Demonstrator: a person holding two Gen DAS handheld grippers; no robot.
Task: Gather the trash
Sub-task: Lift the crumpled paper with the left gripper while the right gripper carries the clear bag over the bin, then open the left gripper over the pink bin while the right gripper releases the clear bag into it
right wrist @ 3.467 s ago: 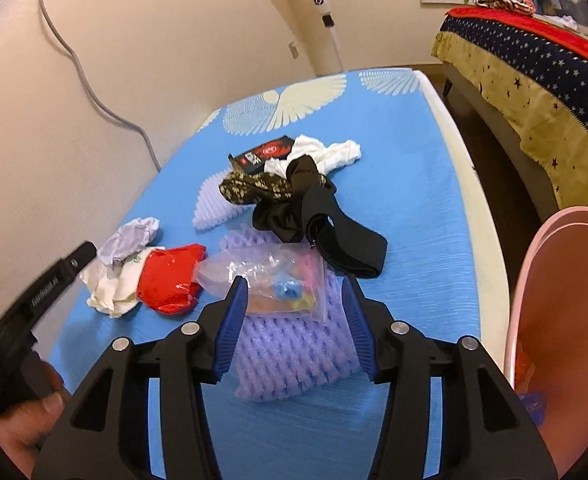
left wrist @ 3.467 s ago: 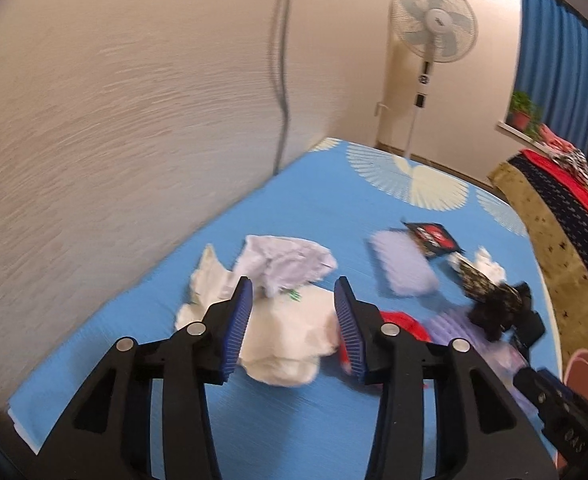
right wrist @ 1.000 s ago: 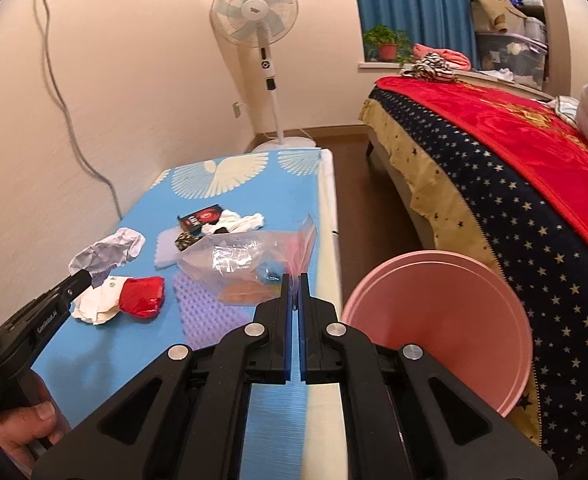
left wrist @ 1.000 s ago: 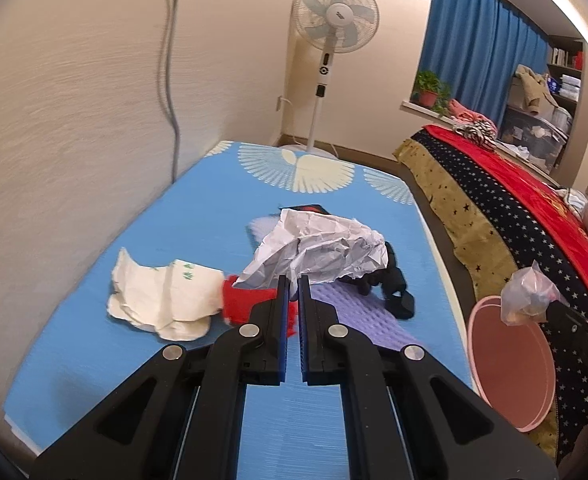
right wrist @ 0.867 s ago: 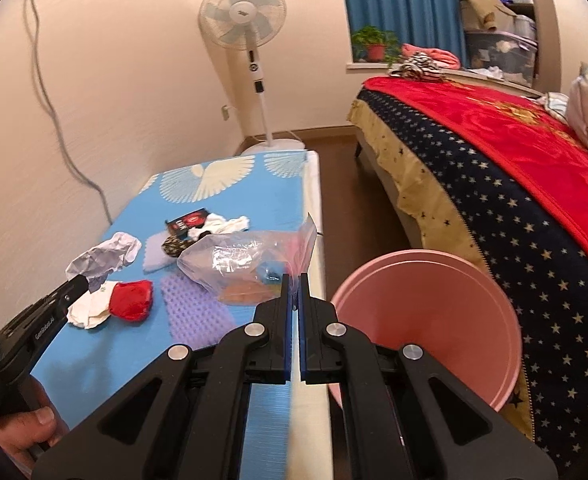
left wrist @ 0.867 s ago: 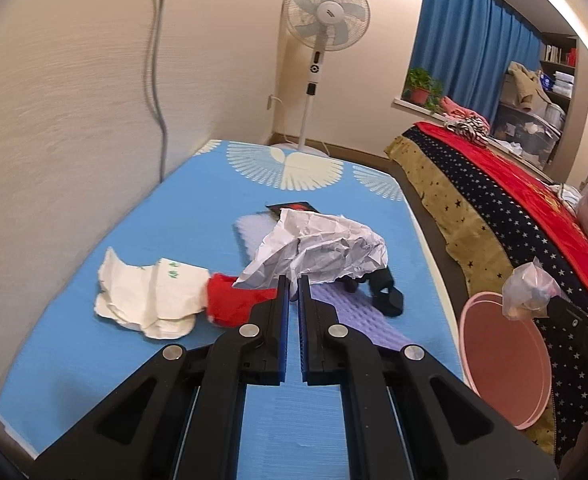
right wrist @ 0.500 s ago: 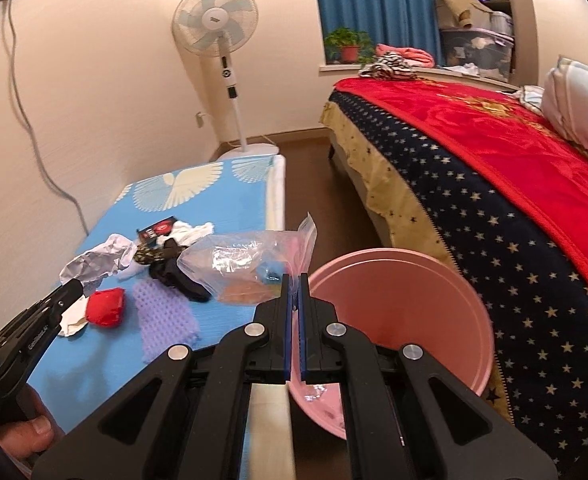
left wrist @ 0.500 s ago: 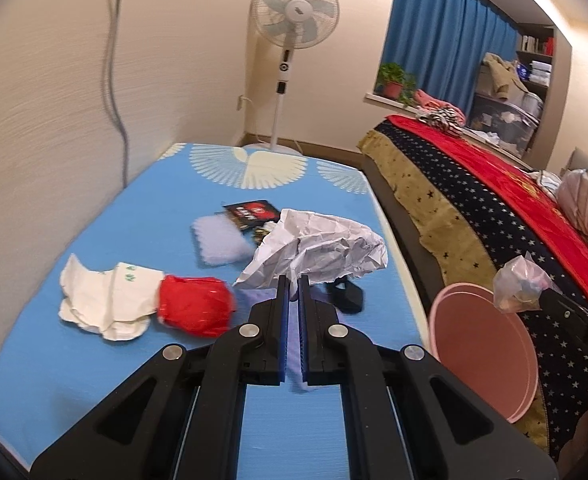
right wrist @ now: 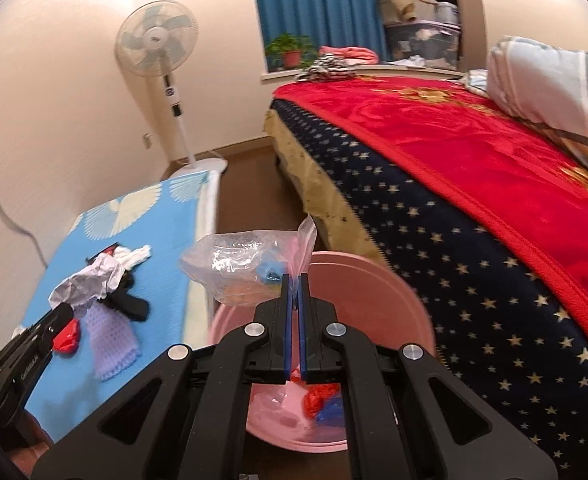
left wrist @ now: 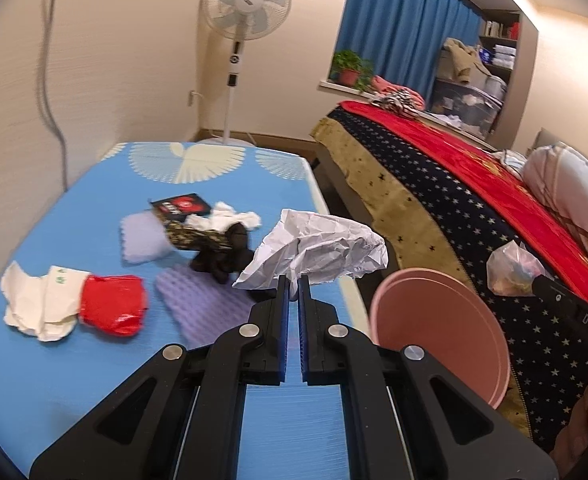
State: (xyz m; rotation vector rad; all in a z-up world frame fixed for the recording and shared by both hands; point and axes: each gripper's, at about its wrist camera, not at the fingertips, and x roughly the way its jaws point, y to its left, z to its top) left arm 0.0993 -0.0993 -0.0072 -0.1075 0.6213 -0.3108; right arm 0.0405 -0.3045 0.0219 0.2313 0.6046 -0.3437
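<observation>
Bedroom, blue mat (left wrist: pixel 94 360) by bed. Right gripper (right wrist: pixel 293 280), jaws clamped on clear plastic bag (right wrist: pixel 246 270), over pink round bin (right wrist: pixel 374 300): lower, then release. Left gripper (left wrist: pixel 293 282) pinches crumpled white paper (left wrist: pixel 318 250); bin at its 3 o'clock.

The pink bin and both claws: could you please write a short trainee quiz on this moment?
1. True or false: the right claw holds the clear plastic bag above the pink bin.
2. What does the left claw grip? A) red wrapper B) crumpled white paper C) black strap
3. Name the surface where the red wrapper lies.

Key:
1. True; the bag hangs over the bin's opening.
2. B; the crumpled white paper is pinched between shut fingers.
3. The blue mat, touching a white wrapper.
</observation>
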